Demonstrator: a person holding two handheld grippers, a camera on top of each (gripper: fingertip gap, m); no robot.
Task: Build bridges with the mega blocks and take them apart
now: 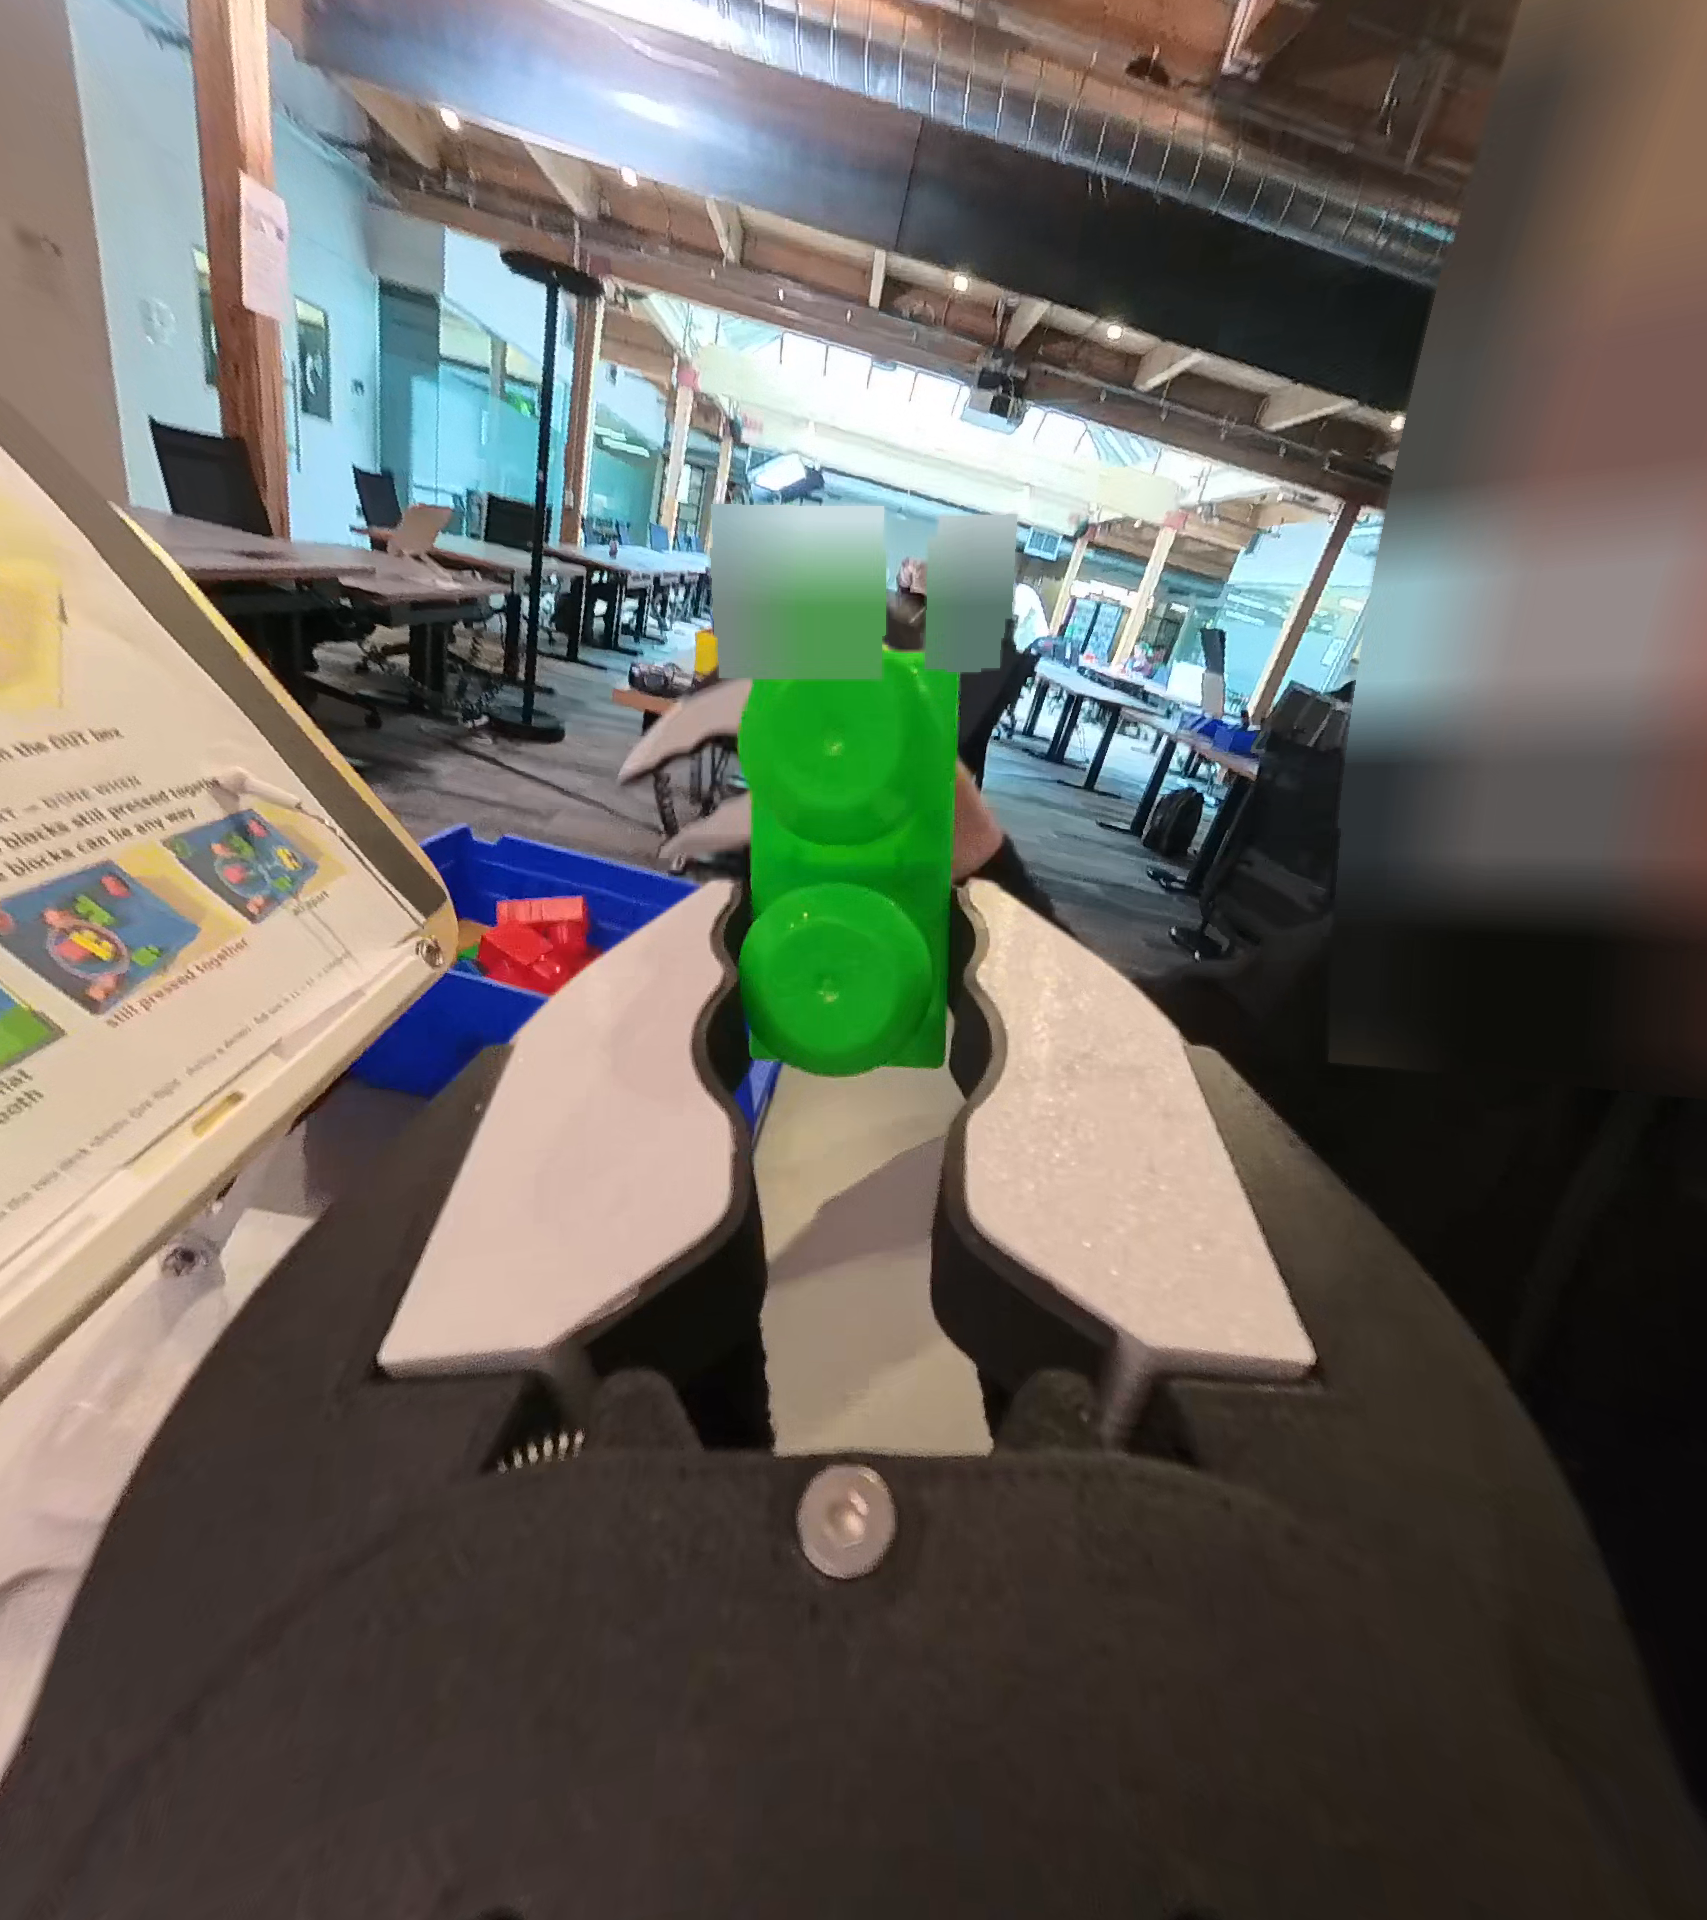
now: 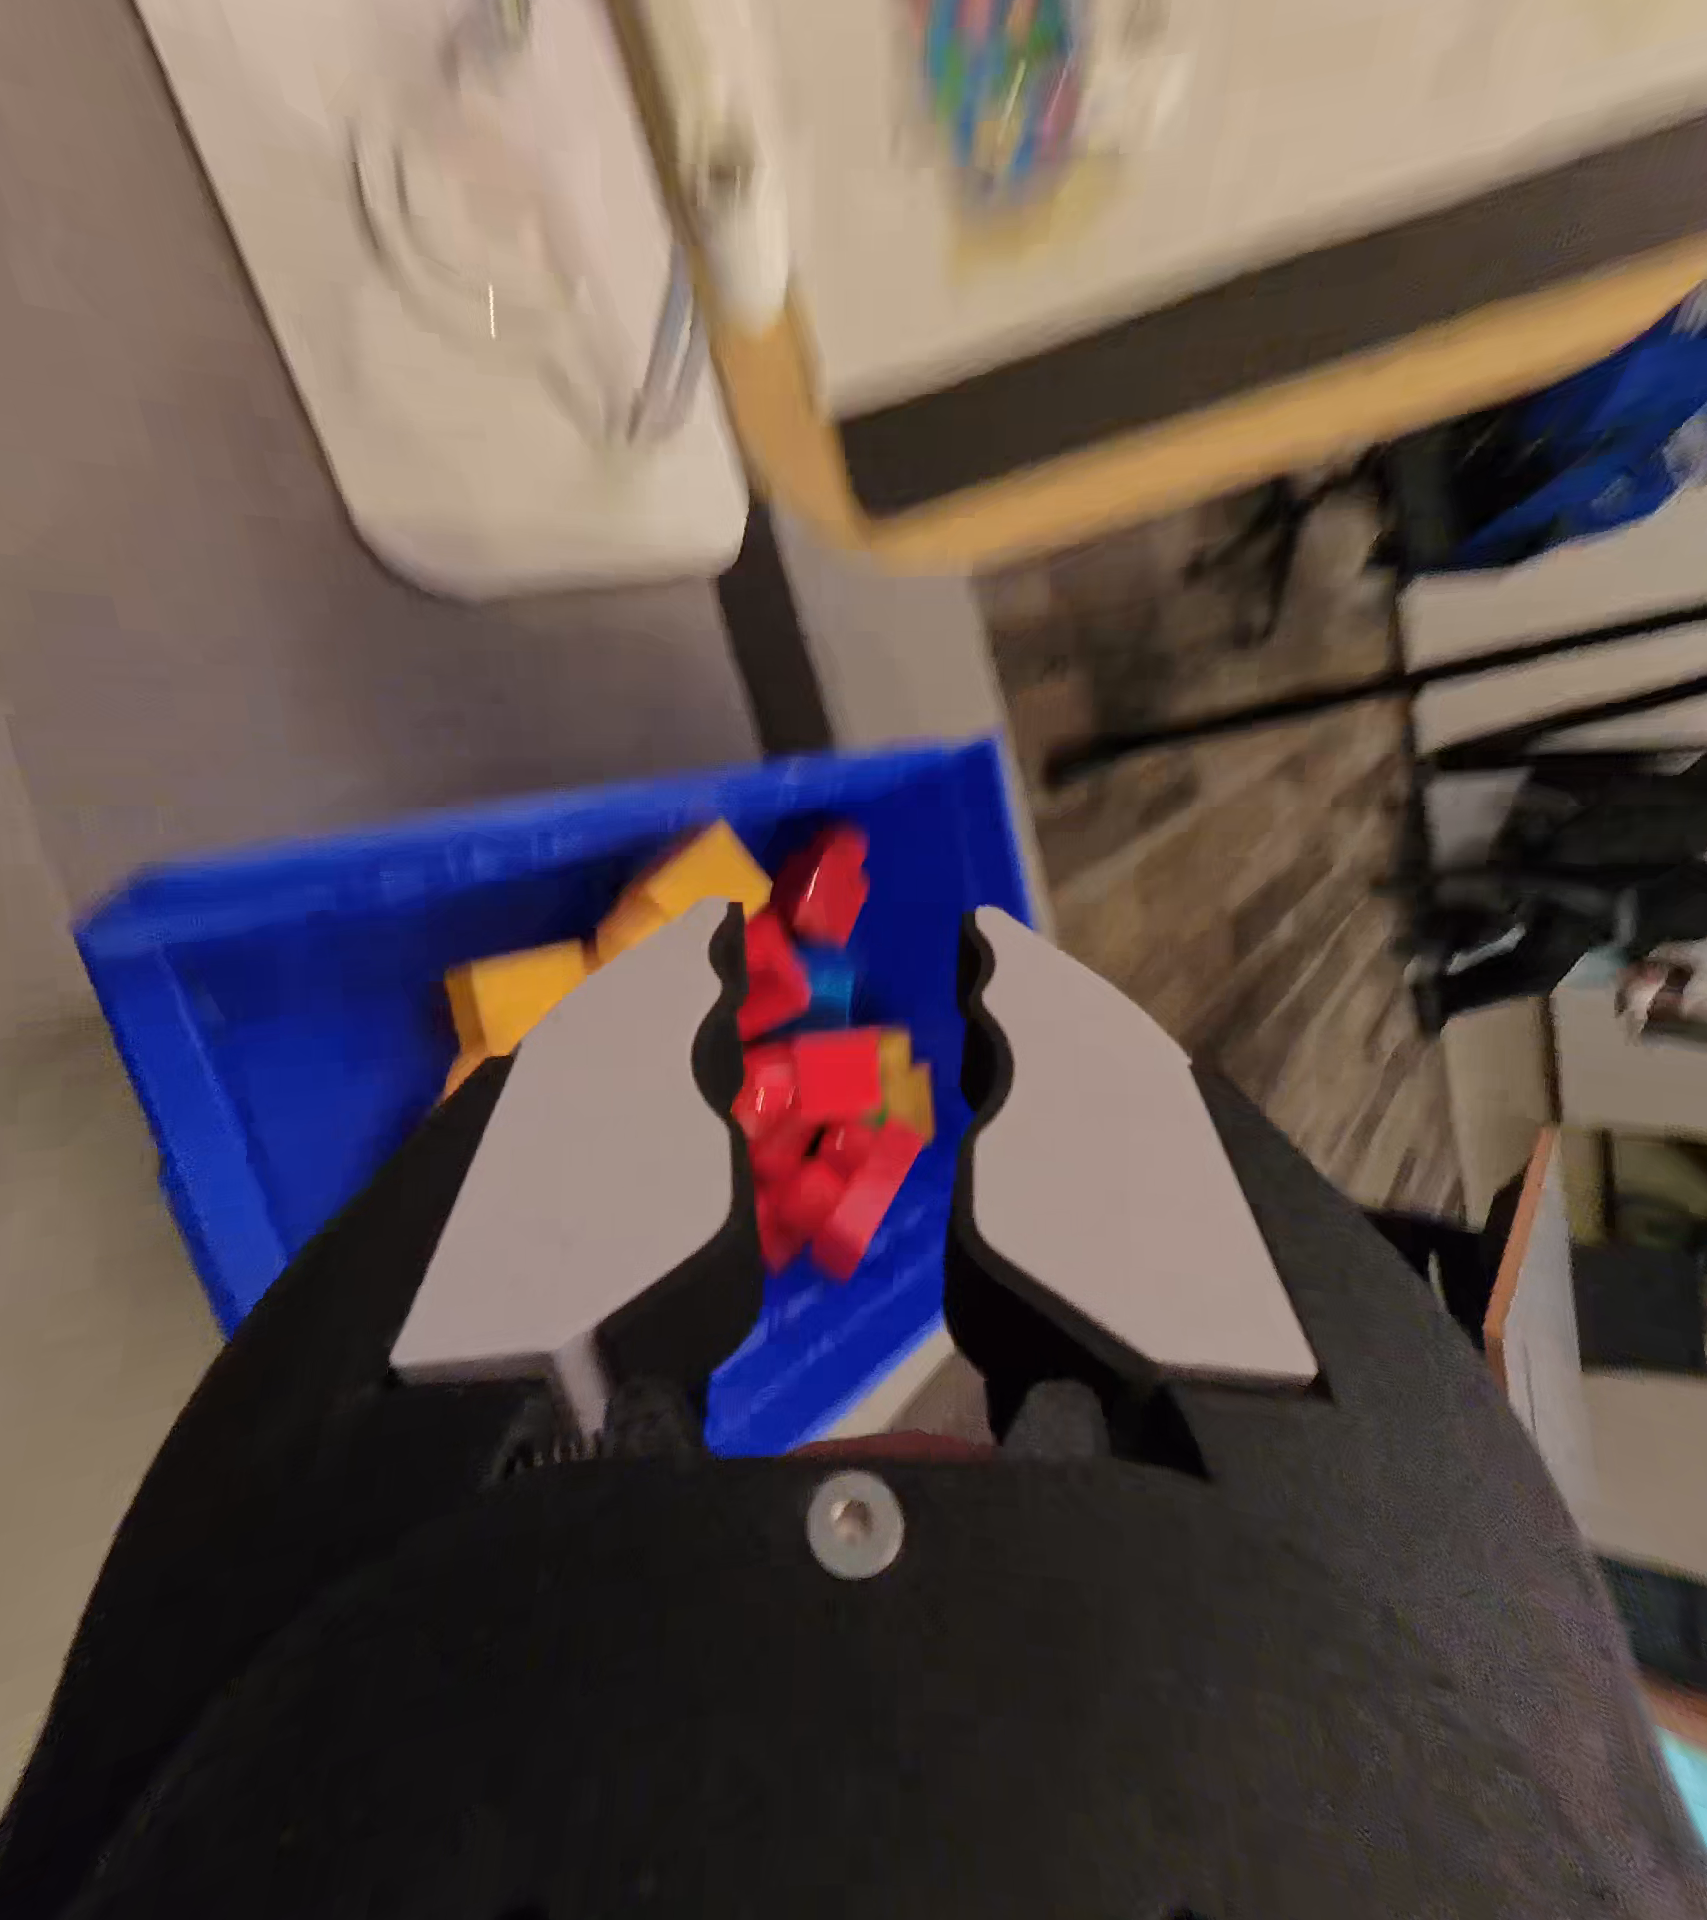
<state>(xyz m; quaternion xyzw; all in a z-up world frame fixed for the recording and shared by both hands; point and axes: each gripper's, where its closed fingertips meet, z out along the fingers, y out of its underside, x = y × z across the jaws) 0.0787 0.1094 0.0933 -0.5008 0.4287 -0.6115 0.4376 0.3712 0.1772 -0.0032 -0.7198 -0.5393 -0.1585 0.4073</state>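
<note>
My left gripper (image 1: 844,914) is shut on a green two-stud block (image 1: 844,831), studs facing the camera; both pads press its sides and it is held up in the air. Behind the block, the right gripper's fingers (image 1: 672,748) show spread apart. In the right wrist view, which is blurred, my right gripper (image 2: 849,925) is open and empty above a blue bin (image 2: 329,935). Loose red blocks (image 2: 828,1132) and yellow blocks (image 2: 516,992) lie in the bin. The bin (image 1: 475,1018) with red blocks (image 1: 537,940) also shows low left in the left wrist view.
A framed instruction sheet (image 1: 101,883) stands tilted close on the left, right beside the bin; it shows as a board (image 2: 1140,312) in the right wrist view. Office tables and chairs stand far behind. A person's dark sleeve fills the right side. Left tips to right tips: about 30 cm.
</note>
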